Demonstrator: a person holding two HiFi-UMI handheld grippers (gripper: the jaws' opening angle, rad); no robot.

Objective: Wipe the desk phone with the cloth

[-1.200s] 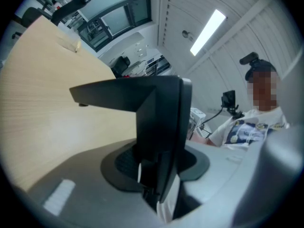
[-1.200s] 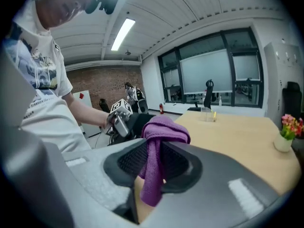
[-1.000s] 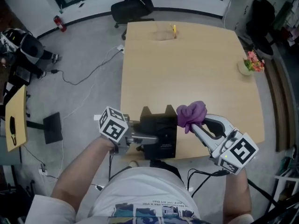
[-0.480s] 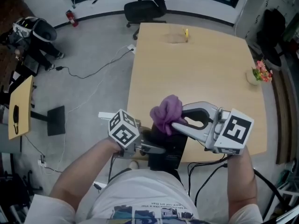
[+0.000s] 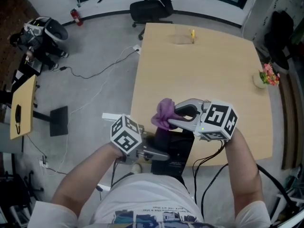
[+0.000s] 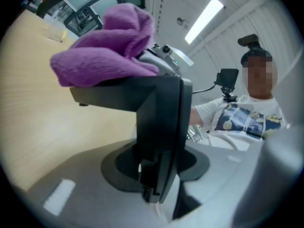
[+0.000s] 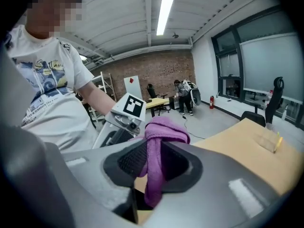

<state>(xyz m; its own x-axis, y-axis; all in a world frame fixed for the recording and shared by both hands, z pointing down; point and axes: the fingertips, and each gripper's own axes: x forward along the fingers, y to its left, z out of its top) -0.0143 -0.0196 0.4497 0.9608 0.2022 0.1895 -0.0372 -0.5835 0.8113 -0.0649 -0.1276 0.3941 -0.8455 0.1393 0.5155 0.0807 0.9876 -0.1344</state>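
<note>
The black desk phone (image 5: 176,148) stands at the near edge of the wooden table (image 5: 204,70). My left gripper (image 5: 159,154) comes in from the left and is shut on the phone's upright stand (image 6: 159,141). My right gripper (image 5: 168,120) reaches in from the right, pointing left and down, shut on a bunched purple cloth (image 5: 164,112). The cloth rests on the phone's top left edge (image 6: 107,49). In the right gripper view the cloth (image 7: 156,141) hangs pinched between the jaws, with the left gripper's marker cube (image 7: 129,106) just behind it.
A small yellow object (image 5: 192,33) lies at the table's far edge and a flower pot (image 5: 265,77) at its right edge. An office chair (image 5: 151,8) stands beyond the table. Cables (image 5: 95,70) run over the floor at left.
My right gripper has swung from the phone's right side leftwards and down, carrying the cloth onto the phone's top. The left gripper has kept its hold on the phone.
</note>
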